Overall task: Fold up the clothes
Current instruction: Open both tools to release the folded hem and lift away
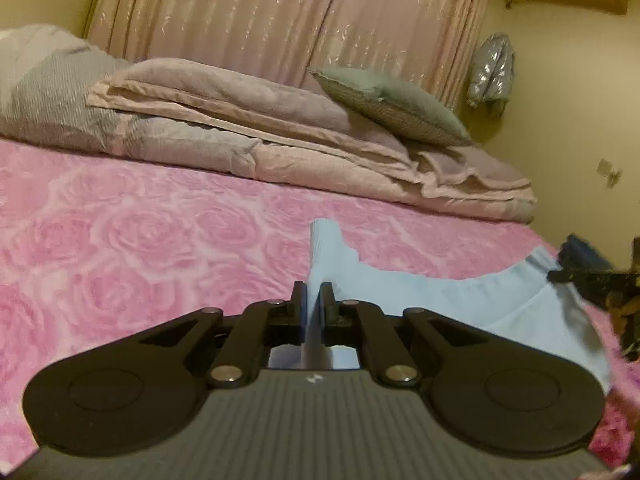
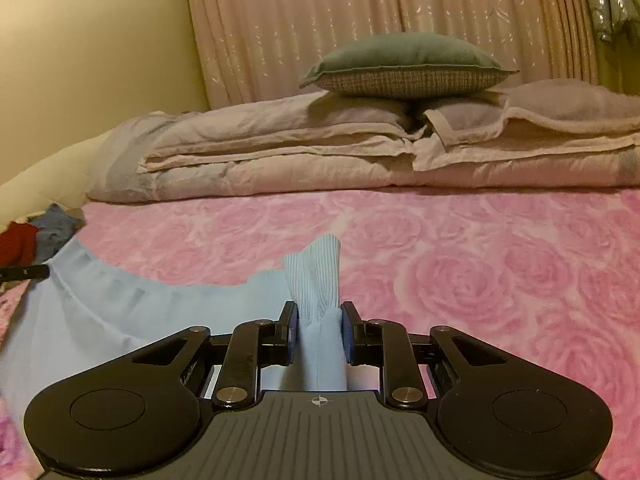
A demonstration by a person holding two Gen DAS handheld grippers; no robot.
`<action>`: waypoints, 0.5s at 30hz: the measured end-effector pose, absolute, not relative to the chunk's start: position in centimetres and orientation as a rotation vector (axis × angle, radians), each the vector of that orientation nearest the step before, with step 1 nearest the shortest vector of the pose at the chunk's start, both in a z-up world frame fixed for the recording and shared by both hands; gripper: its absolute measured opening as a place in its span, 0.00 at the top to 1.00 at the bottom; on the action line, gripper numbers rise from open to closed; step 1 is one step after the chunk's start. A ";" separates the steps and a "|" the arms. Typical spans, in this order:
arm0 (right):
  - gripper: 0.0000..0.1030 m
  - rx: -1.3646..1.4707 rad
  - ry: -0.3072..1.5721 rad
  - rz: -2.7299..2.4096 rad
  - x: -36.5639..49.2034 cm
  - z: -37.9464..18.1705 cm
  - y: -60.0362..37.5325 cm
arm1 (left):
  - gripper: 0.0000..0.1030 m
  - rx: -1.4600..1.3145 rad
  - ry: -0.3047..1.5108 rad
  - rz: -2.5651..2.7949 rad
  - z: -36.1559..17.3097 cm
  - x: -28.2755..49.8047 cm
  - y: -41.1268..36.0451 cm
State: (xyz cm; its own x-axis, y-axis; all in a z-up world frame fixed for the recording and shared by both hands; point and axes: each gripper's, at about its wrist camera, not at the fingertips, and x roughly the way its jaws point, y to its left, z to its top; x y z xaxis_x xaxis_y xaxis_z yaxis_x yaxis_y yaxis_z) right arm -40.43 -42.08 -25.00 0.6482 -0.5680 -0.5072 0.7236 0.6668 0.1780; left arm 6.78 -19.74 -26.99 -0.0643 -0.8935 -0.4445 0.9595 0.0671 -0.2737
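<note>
A light blue garment (image 1: 460, 300) is stretched just above the pink rose-patterned bed (image 1: 140, 248). My left gripper (image 1: 314, 294) is shut on one ribbed corner of it, which sticks up past the fingers. My right gripper (image 2: 319, 312) is shut on the other ribbed corner of the light blue garment (image 2: 120, 312); the cloth sags between them. The right gripper also shows in the left wrist view (image 1: 588, 276) at the far right edge. The left gripper's tip shows in the right wrist view (image 2: 24, 272) at the far left edge.
Folded beige and grey quilts (image 1: 260, 136) are stacked along the far side of the bed, with a green cushion (image 2: 404, 64) on top. A pink curtain (image 1: 300, 12) hangs behind. Red and blue clothes (image 2: 32, 236) lie off the bed's edge.
</note>
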 end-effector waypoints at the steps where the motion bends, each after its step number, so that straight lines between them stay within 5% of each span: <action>1: 0.79 0.391 0.446 -0.764 -40.2 -25.5 -42.5 | 0.96 0.155 0.593 -1.517 -27.4 6.8 -20.2; 15: 0.79 0.452 0.530 -0.832 -38.5 -30.1 -45.5 | 0.96 0.282 0.691 -1.409 -32.7 6.9 -23.7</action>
State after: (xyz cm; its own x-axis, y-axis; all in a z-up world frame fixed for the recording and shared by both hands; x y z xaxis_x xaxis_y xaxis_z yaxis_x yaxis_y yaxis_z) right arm -38.49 -45.47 -30.15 0.5596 -0.5698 -0.6018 0.7865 0.5941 0.1688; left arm 6.89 -23.73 -32.72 0.0084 -0.8053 -0.5928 0.9619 0.1686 -0.2154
